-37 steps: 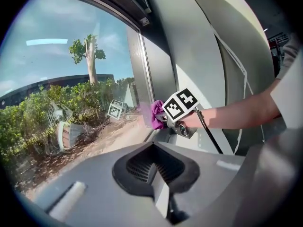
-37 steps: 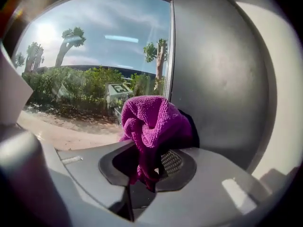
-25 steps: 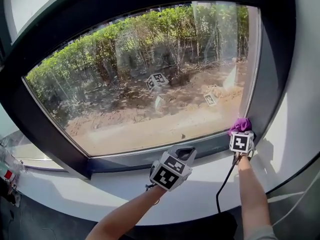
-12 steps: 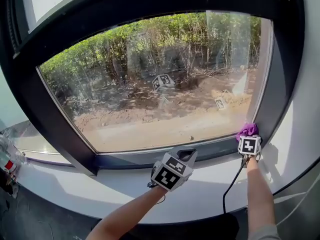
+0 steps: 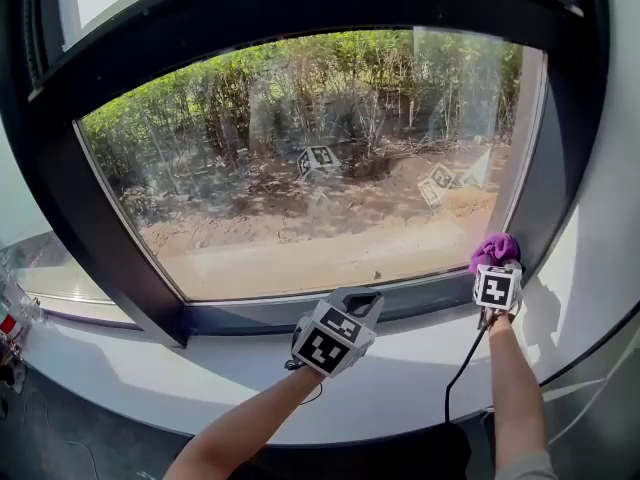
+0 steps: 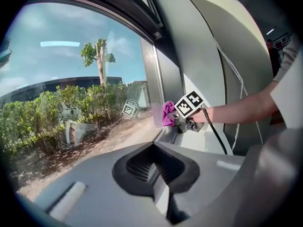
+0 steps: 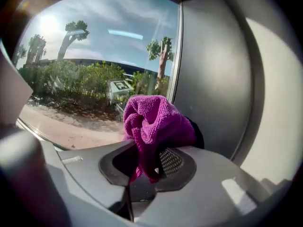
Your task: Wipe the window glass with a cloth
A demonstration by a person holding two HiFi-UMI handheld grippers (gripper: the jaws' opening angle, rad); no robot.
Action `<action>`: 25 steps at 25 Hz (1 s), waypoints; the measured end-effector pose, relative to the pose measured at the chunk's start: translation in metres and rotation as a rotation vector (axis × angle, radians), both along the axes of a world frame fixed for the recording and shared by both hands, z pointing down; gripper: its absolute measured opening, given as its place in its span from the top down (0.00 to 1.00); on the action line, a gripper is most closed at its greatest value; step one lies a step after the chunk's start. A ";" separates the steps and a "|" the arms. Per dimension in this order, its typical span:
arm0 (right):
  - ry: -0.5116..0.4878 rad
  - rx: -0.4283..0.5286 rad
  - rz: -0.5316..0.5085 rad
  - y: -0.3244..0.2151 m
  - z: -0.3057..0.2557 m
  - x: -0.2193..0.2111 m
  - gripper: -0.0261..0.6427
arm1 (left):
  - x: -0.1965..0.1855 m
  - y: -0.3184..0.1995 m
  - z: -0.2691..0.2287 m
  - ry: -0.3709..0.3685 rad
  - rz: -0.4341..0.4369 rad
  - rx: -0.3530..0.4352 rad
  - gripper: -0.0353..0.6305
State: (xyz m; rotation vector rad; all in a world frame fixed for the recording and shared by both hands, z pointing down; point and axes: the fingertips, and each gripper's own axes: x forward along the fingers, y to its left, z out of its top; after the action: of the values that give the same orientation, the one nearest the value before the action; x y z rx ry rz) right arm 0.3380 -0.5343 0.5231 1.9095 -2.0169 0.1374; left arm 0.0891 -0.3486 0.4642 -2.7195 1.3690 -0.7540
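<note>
- At the lower right corner of the window glass (image 5: 300, 148), your right tool (image 5: 497, 268) is gripping a bunched purple cloth (image 5: 495, 250), with its jaws clamping down on the fabric.
- The cloth is bulging out above the jaws, and a small tail of it is hanging down between them.
- The cloth is sitting just beside the right upright of the dark frame (image 5: 562, 138) and just above the bottom rail. In the left gripper view it is looking as if it is touching the pane.
- A black cable (image 5: 462, 368) is trailing back from the right tool alongside your forearm.
- Your left tool (image 5: 360, 303) is hovering low in front of the middle of the bottom rail, well apart from the cloth. Its jaws are sitting closed together with nothing between them.
- The left tool is pointing toward the right tool, so its camera is catching the cloth and the right tool's marker cube (image 6: 191, 103).
- The glass is showing faint reflections of the marker cubes.
- Beyond the pane, a green hedge (image 5: 200, 118) and bare sandy ground are lying in bright sun.
</note>
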 end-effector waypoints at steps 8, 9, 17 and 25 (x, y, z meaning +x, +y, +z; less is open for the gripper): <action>0.027 0.370 -0.068 0.025 -0.212 -0.012 0.80 | 0.032 -0.020 -0.030 0.020 0.062 0.053 0.95; 0.025 0.403 -0.070 0.027 -0.239 -0.012 0.80 | 0.036 -0.021 -0.035 0.022 0.071 0.063 0.95; 0.062 0.529 -0.040 0.027 -0.378 -0.010 0.81 | 0.060 -0.029 -0.084 0.007 0.099 0.154 0.95; 0.039 0.509 0.002 0.009 -0.432 -0.005 0.81 | 0.072 -0.033 -0.149 -0.008 0.118 0.258 0.95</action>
State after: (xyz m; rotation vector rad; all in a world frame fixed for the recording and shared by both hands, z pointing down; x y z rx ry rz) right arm 0.3335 -0.5256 0.0907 2.1762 -2.1710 -0.4512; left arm 0.1616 -0.3813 0.3153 -2.5651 1.1974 -0.5383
